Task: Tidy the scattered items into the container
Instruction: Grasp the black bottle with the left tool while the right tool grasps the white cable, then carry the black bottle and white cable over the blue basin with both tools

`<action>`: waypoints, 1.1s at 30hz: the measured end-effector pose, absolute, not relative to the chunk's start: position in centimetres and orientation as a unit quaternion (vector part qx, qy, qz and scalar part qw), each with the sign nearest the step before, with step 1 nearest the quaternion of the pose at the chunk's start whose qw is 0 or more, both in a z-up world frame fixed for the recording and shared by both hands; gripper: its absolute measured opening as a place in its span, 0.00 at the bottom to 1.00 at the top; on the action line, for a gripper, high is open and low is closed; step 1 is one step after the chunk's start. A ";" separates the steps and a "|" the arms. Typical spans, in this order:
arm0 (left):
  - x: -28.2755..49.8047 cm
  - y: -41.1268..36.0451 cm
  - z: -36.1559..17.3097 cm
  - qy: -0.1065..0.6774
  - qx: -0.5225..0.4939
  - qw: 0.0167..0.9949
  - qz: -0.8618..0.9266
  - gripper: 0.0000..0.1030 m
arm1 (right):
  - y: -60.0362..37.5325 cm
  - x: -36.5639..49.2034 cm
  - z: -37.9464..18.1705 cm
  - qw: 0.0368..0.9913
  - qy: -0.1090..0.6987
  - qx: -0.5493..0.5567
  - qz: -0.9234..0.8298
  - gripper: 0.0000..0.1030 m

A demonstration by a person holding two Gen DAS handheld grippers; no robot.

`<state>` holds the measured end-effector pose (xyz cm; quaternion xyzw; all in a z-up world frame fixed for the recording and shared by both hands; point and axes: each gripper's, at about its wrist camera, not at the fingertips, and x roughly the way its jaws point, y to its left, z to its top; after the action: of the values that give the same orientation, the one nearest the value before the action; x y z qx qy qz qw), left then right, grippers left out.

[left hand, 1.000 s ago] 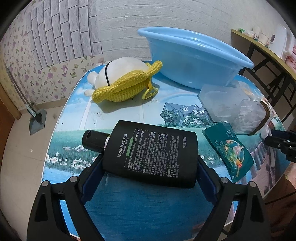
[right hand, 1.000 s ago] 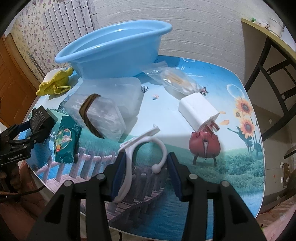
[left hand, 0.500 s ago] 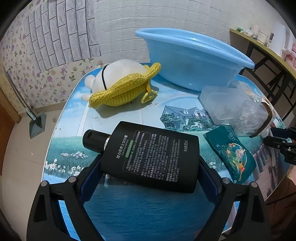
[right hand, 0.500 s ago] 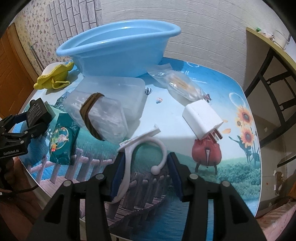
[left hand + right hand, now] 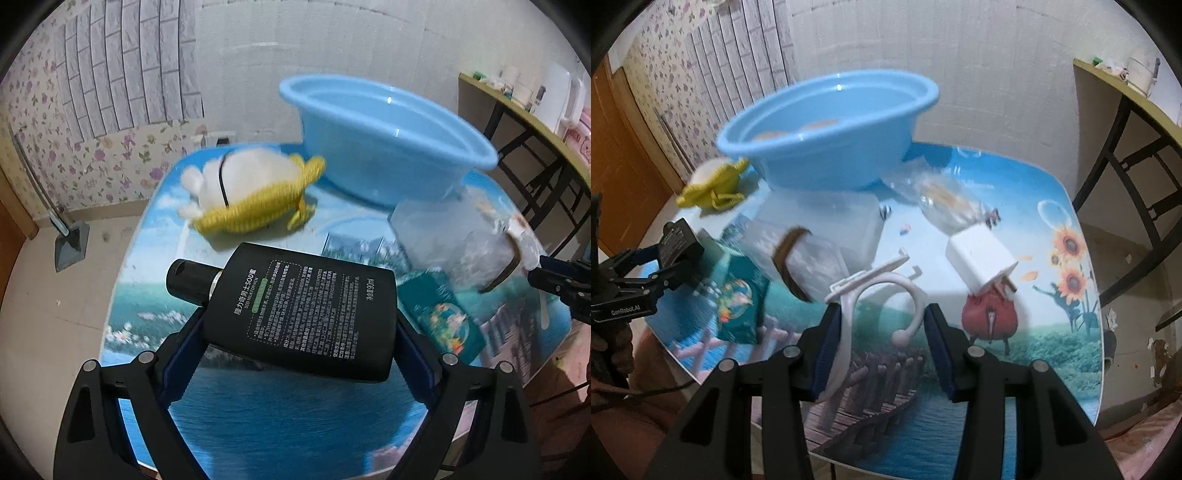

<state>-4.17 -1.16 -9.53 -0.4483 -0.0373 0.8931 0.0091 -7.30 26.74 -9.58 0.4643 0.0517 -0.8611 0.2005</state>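
Observation:
My left gripper is shut on a flat black bottle with a black cap, held across its width above the table. The right gripper is shut on a white plastic hook, which hangs a little above the table and casts a shadow on it. The light blue basin stands at the back of the table, beyond both grippers. In the right wrist view, the left gripper with the black bottle shows at the far left.
On the picture-printed table lie a yellow crochet hat with a white plush, clear plastic boxes, a green sachet, a white charger plug and a clear bag. A dark-legged side table stands to the right.
Both grippers have come up a little with the bottle and the hook still held. The basin's inside now shows in both views.

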 end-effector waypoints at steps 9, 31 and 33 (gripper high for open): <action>-4.0 -0.5 -4.3 -0.039 -0.399 0.030 0.916 0.90 | 25.7 -6.5 -4.8 0.245 0.037 0.412 -0.877 0.43; -10.8 2.5 -0.6 -0.025 -0.368 0.076 0.926 0.89 | 23.2 -11.4 -1.8 0.281 0.035 0.367 -0.886 0.43; -11.4 2.9 -0.7 -0.023 -0.368 0.079 0.926 0.88 | 23.0 -12.1 -1.9 0.282 0.035 0.368 -0.886 0.43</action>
<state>-11.35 2.91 -0.71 -0.3678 -0.0230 0.9262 0.0793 -12.14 23.02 -1.86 0.3675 0.0347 -0.8856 0.2817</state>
